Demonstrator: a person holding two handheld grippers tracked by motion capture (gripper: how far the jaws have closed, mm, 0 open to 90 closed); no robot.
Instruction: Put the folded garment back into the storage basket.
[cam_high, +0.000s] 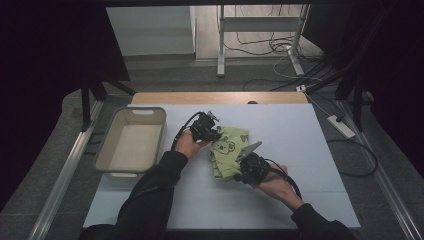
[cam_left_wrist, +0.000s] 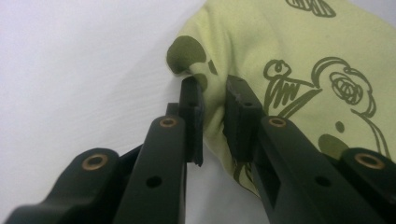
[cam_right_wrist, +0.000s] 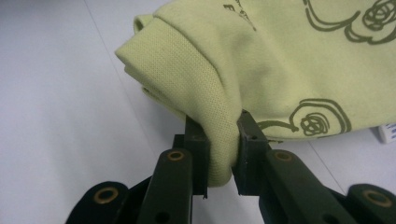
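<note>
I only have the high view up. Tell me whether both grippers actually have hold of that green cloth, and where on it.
Observer: The left gripper is shut on a bunched fold at the edge of the green printed cloth.
Operator: Now the right one.
Observer: The right gripper is shut on a thick folded edge with a ribbed knit texture; the fold bulges out between its pads.
Operator: Report what is under the cloth near the right jaws.
Observer: White table surface, with several layers of the cloth stacked at that corner.
</note>
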